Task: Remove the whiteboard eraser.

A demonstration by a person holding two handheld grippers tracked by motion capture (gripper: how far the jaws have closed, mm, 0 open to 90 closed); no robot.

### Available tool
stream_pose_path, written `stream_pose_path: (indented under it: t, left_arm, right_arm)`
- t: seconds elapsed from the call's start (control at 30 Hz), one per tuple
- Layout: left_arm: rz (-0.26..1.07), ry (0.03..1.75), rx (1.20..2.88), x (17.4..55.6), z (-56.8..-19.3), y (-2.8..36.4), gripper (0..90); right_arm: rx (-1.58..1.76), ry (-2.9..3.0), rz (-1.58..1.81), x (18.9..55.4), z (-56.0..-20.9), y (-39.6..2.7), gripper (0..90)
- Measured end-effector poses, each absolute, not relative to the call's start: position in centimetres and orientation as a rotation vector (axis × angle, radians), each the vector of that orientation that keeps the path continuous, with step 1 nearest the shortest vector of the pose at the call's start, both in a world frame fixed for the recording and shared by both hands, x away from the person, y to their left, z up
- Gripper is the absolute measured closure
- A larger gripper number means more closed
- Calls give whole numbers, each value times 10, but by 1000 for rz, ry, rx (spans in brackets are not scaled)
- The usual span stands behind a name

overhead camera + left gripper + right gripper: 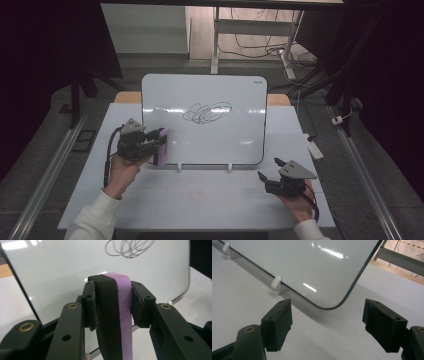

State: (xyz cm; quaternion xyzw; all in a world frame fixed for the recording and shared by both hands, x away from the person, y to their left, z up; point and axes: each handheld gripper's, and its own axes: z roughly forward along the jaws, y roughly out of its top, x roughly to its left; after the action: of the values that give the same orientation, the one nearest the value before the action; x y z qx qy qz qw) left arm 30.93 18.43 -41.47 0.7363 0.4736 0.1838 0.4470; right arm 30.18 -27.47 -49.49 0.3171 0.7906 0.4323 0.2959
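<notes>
Your left gripper (161, 137) clamps a purple eraser (117, 315) at the whiteboard's (200, 140) lower left; your right gripper (327, 325) rests open. Next, likely wipe the scribble (207, 112) at centre.

Left tool (161, 141) holds eraser (163, 147) against whiteboard (210, 135).

Whiteboard (204, 120) upright on table (200, 200), eraser (162, 146) at its lower-left corner.

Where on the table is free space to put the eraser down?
The table is bare in front of the whiteboard, between the left gripper holding the eraser and the open right gripper. It is tighter along the board's white feet.
</notes>
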Motion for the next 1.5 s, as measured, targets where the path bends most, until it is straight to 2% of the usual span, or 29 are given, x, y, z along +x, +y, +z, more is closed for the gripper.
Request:
stream_pose_path:
  t: [0.63,1.17,1.5]
  left_arm:
    - [363,971,1859,295,-415,147,597]
    - [330,908,1913,297,-417,116,597]
    - [319,871,1891,302,-416,99,597]
  right_arm:
    - [861,2173,1292,298,-485,-253,239]
    - [775,2262,1363,290,-468,-202,250]
    - [697,2318,1428,290,-457,-161,251]
